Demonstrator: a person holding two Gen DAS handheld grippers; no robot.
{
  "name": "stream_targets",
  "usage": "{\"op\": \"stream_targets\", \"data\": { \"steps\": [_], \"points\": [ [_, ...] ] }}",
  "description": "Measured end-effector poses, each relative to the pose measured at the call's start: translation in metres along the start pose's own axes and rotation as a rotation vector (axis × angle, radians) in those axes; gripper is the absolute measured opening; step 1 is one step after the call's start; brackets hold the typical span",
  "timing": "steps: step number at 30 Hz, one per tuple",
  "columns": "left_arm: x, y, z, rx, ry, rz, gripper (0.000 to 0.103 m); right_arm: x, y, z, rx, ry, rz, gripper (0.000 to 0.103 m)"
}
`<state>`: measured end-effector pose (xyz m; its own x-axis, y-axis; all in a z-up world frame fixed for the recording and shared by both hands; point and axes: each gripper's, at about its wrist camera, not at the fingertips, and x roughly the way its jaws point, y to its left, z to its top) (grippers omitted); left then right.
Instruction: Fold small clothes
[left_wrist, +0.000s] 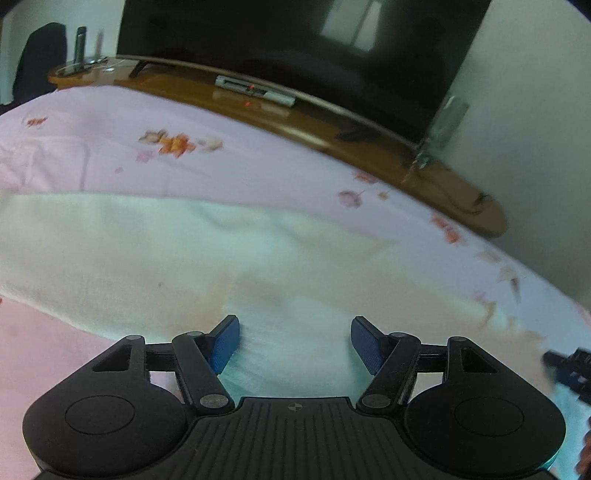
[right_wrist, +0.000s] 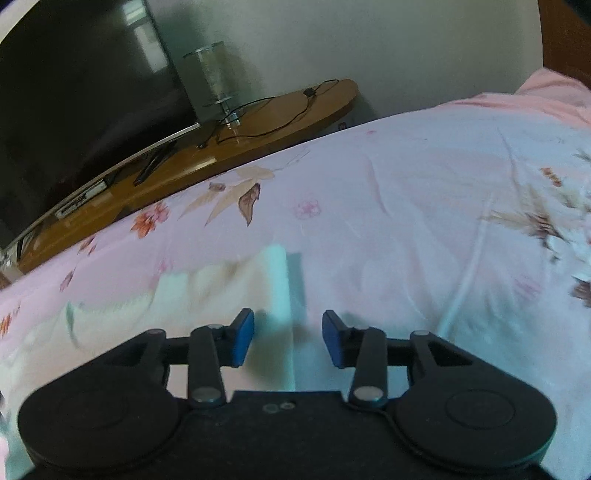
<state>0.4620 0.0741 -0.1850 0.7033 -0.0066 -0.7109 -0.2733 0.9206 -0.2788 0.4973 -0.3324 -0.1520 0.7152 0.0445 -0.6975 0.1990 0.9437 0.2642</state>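
A pale cream and mint garment (left_wrist: 155, 258) lies flat on the floral bedsheet (left_wrist: 110, 147). My left gripper (left_wrist: 294, 334) hovers over its near part with the blue pads wide apart and nothing pinched between them. In the right wrist view the same garment (right_wrist: 207, 295) ends in a mint edge just ahead of my right gripper (right_wrist: 288, 334). Its jaws stand apart, and the cloth edge lies below the gap without being pressed. The right gripper's tip (left_wrist: 569, 369) shows at the right edge of the left wrist view.
A wooden TV stand (left_wrist: 332, 133) with a large dark screen (left_wrist: 295, 48) runs along the far side of the bed. A glass lamp (right_wrist: 214, 74) and a black cable (right_wrist: 280, 118) sit on the stand. A pink pillow (right_wrist: 546, 92) lies at the far right.
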Motion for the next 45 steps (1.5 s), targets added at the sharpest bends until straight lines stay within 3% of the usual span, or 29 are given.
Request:
{"op": "stream_targets", "data": {
  "steps": [2,3,5,8,11,12,14,16,19,20,24,32,39,42,45],
  "points": [
    [0.003,0.0,-0.002,0.015,-0.016,0.027,0.068,0.014,0.001,0.005,-0.01,0.007,0.002,0.032],
    [0.005,0.0,-0.002,0.026,-0.016,0.043,0.067,0.018,0.0,0.004,-0.012,0.017,0.013,0.016],
    [0.003,-0.001,-0.006,0.044,-0.021,0.065,0.067,0.019,0.004,0.002,-0.041,0.006,0.012,0.009],
    [0.003,-0.003,-0.008,0.094,-0.018,0.074,0.068,0.021,0.003,-0.004,-0.129,-0.043,-0.075,0.007],
    [-0.004,-0.001,-0.004,0.067,0.0,0.052,0.068,0.015,0.008,-0.001,-0.153,-0.033,-0.082,0.009],
    [-0.01,0.003,-0.003,0.036,0.001,0.044,0.068,0.007,0.011,-0.001,-0.156,-0.05,-0.089,0.019],
    [-0.021,0.012,-0.003,-0.018,0.008,0.025,0.068,-0.015,0.019,-0.003,-0.153,-0.088,-0.078,0.028],
    [-0.031,0.024,-0.003,-0.051,0.032,0.009,0.069,-0.036,0.033,-0.011,-0.178,-0.09,-0.028,0.029],
    [-0.045,0.043,-0.007,-0.086,0.045,0.044,0.095,-0.056,0.063,-0.033,-0.229,-0.058,0.058,0.03],
    [-0.054,0.053,-0.008,-0.096,0.023,0.061,0.096,-0.059,0.074,-0.041,-0.252,-0.044,0.078,0.031],
    [-0.077,0.09,-0.009,-0.13,0.011,0.091,0.096,-0.06,0.126,-0.076,-0.347,0.027,0.162,0.032],
    [-0.105,0.198,-0.008,-0.424,-0.006,0.154,0.096,-0.05,0.219,-0.119,-0.457,0.092,0.269,0.031],
    [-0.104,0.261,-0.011,-0.605,-0.064,0.178,0.095,-0.035,0.253,-0.133,-0.484,0.131,0.292,0.031],
    [-0.1,0.277,-0.007,-0.668,-0.096,0.167,0.086,-0.033,0.257,-0.137,-0.492,0.132,0.291,0.033],
    [-0.094,0.291,-0.003,-0.715,-0.115,0.164,0.07,-0.03,0.261,-0.137,-0.496,0.131,0.293,0.033]
  ]
}}
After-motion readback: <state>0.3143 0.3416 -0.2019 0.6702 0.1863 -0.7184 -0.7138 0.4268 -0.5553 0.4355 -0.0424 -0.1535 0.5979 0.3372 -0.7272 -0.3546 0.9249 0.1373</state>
